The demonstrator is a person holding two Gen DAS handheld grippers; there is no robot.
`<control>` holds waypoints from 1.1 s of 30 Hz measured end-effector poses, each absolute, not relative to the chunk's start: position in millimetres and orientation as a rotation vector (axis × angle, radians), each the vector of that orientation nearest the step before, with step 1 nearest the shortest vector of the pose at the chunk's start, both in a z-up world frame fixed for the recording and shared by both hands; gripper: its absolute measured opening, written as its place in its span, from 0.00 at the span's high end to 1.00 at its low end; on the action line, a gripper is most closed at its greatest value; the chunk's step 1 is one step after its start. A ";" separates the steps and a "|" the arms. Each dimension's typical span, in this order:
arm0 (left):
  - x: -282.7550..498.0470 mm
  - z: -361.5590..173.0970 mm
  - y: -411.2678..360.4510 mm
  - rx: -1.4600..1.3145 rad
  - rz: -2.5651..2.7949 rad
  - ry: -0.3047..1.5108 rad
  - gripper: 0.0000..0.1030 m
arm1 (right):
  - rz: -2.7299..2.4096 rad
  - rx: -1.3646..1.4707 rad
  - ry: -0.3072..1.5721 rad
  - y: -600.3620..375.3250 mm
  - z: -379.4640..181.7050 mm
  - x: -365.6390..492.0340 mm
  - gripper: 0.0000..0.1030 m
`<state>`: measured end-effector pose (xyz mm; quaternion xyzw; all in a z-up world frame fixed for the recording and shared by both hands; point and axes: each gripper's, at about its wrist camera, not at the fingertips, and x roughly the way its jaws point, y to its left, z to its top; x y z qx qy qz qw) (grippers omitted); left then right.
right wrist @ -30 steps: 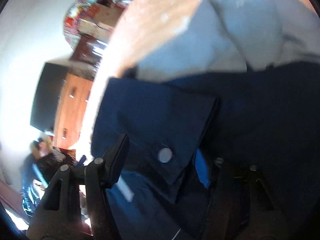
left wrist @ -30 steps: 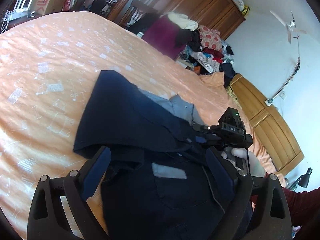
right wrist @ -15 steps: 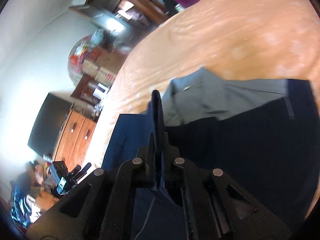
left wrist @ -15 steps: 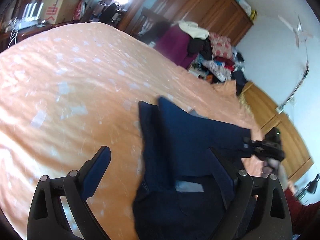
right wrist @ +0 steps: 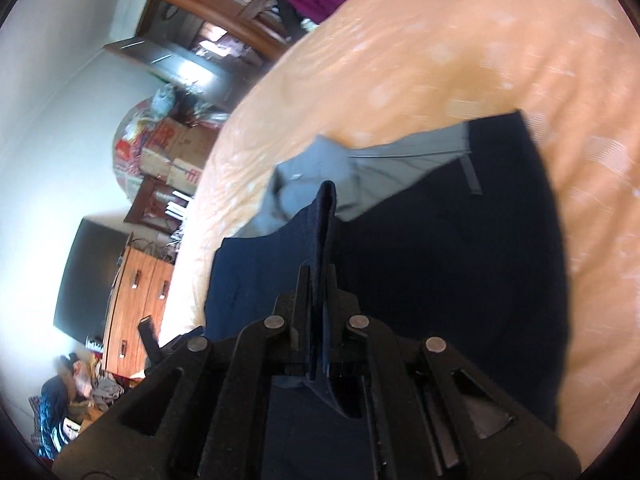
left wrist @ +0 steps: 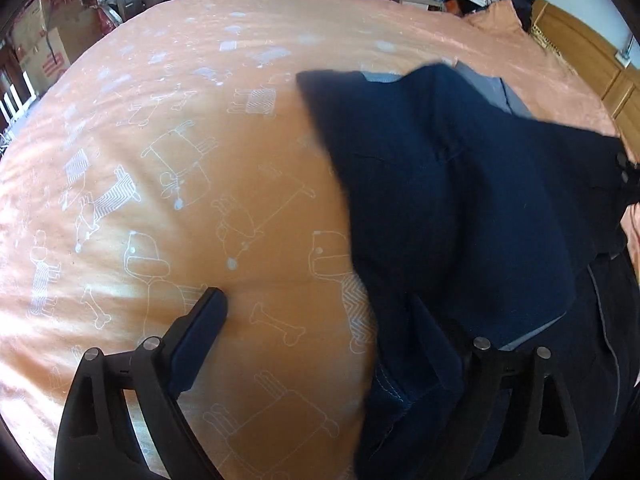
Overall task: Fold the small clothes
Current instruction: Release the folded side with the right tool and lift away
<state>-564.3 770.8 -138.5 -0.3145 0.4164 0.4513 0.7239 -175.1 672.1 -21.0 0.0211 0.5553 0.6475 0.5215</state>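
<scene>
The left gripper [left wrist: 316, 320] and the right gripper [right wrist: 318, 276] are both black plastic frames with triangular cut-outs, silver round screws at the pivots (dark blue finger pads)

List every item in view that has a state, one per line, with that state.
navy shirt: lying on the bed, partly folded, one fold pinched and lifted.
grey collar: exposed at the shirt's far edge, rumpled.
right gripper: shut on the shirt's fabric.
left gripper: open, one finger on the bedsheet, the other against the shirt.
orange bedsheet: spread flat, slightly creased.
</scene>
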 end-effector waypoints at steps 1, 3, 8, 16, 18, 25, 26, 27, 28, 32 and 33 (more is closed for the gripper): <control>-564.7 -139.0 771.2 -0.696 0.992 0.916 0.08 | 1.525 0.038 1.346 671.5 -28.6 -168.5 0.98; -566.2 -139.7 771.2 -0.698 0.981 0.911 0.06 | 1.477 0.024 1.367 670.5 -43.7 -160.4 0.98; -565.8 -138.6 769.1 -0.693 0.974 0.914 0.04 | 1.436 -0.049 1.388 671.4 -73.9 -160.7 0.97; -579.7 -111.4 758.7 -0.747 0.963 0.783 0.04 | 1.461 -0.146 1.096 645.3 -2.5 -186.6 0.61; -582.7 -96.1 752.5 -0.724 0.981 0.721 0.04 | 1.618 -0.169 1.151 658.8 -9.2 -211.1 0.63; -574.1 -126.9 755.1 -0.784 0.937 0.788 0.06 | 1.622 -0.332 1.263 653.6 -67.5 -209.8 0.83; -584.1 -120.9 749.9 -0.800 0.949 0.753 0.06 | 1.578 -0.306 1.244 638.4 -58.2 -195.5 0.65; -593.5 -114.1 745.1 -0.810 0.969 0.725 0.06 | 1.556 -0.318 1.221 629.5 -50.8 -190.5 0.55; -606.6 -102.3 737.9 -0.809 1.004 0.688 0.06 | 1.534 -0.346 1.179 614.2 -38.8 -188.6 0.47; -663.4 -26.5 684.8 -0.750 1.124 0.459 0.04 | 1.504 -0.402 1.004 546.5 22.7 -199.7 0.40; -672.8 -6.0 669.5 -0.730 1.133 0.402 0.03 | 1.504 -0.384 0.969 530.1 38.1 -203.0 0.38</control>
